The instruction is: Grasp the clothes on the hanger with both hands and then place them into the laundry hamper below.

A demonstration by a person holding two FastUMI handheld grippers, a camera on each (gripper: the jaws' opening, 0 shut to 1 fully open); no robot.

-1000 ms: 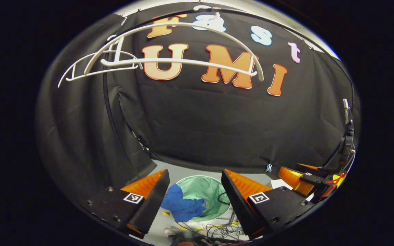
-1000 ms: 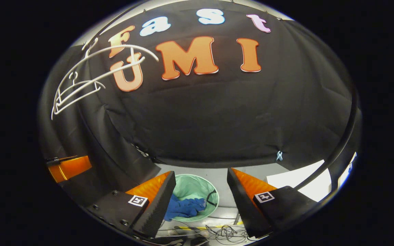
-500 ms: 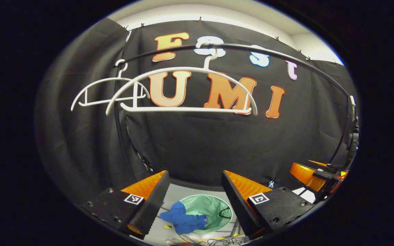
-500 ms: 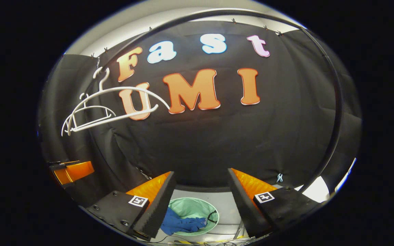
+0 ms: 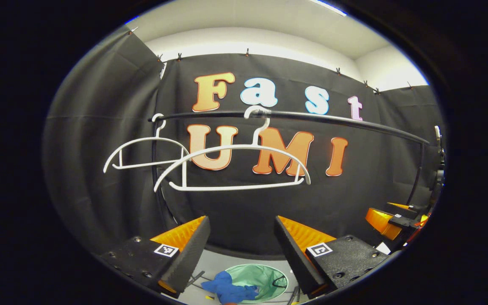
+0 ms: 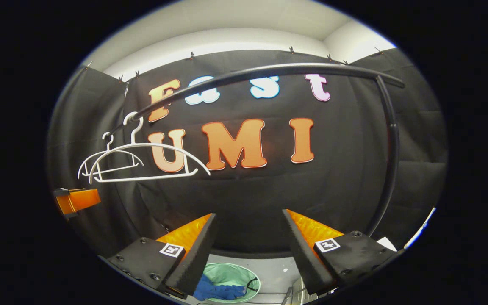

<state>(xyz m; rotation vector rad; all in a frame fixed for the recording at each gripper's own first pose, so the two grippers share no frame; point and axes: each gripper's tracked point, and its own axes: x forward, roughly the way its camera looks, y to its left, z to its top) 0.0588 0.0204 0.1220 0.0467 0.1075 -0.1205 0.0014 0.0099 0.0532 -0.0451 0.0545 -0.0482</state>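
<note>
A blue garment (image 5: 229, 290) lies bunched over the near rim of the green laundry hamper (image 5: 265, 276) on the floor, partly inside it; the right gripper view shows the same garment (image 6: 216, 291) and hamper (image 6: 232, 274). Two bare white hangers (image 5: 235, 167) hang from the black rail (image 5: 333, 118), also seen as hangers (image 6: 142, 163) at left. My left gripper (image 5: 240, 245) is open and holds nothing, well above the hamper. My right gripper (image 6: 248, 245) is open too, with nothing between its fingers. The right gripper (image 5: 390, 218) shows far right, the left gripper (image 6: 74, 199) far left.
The rail's black upright post (image 6: 390, 169) stands to the right. A second hanger (image 5: 146, 150) hangs further left on the rail. Grey floor (image 6: 275, 273) surrounds the hamper, with cables near it.
Both grippers have risen and tilted up: the hangers and rail dropped toward mid-view, and the hamper with the blue garment slid to the bottom edge. Both stay open.
</note>
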